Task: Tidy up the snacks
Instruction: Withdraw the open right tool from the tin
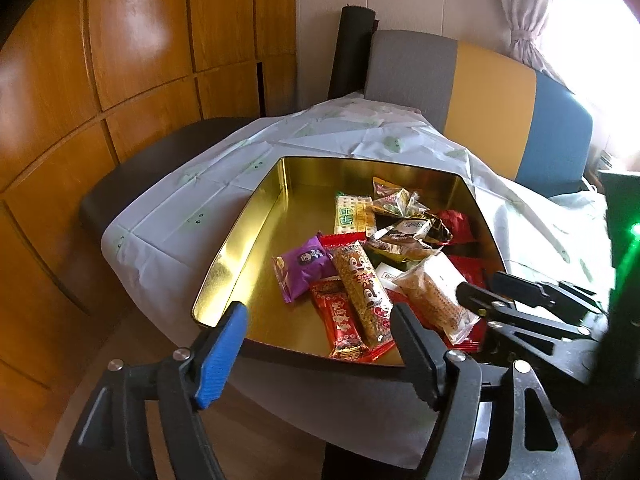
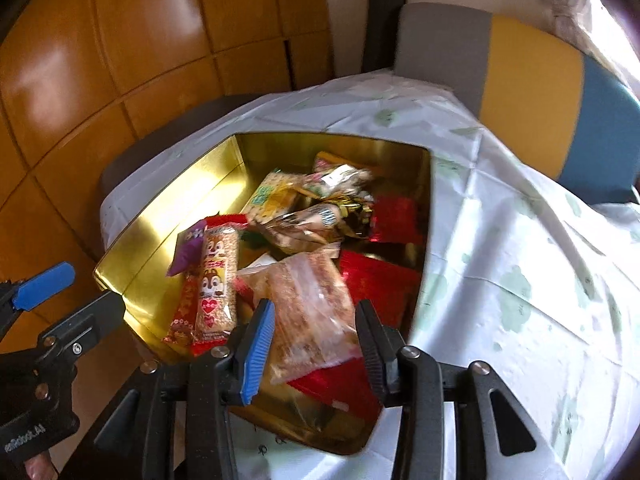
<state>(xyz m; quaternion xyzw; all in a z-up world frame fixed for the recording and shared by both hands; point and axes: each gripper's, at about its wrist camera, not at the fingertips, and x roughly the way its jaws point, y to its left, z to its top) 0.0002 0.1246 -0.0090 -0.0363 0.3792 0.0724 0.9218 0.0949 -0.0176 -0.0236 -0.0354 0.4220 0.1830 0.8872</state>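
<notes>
Snacks [image 1: 362,280] piled in gold tin [image 1: 240,236] — both claws open.

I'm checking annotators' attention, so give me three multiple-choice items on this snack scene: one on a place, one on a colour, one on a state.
1. Where do the snacks lie?
A. in the gold tin
B. on the chair
C. on the floor

2. What colour is the packet at the left of the pile?
A. green
B. purple
C. white

3. How is the left gripper?
A. shut on a packet
B. shut, empty
C. open, empty

Key: A, the packets rest inside the tin's walls; B, its wrapper is purple; C, its fingers stand apart with nothing pressed between them.
</notes>
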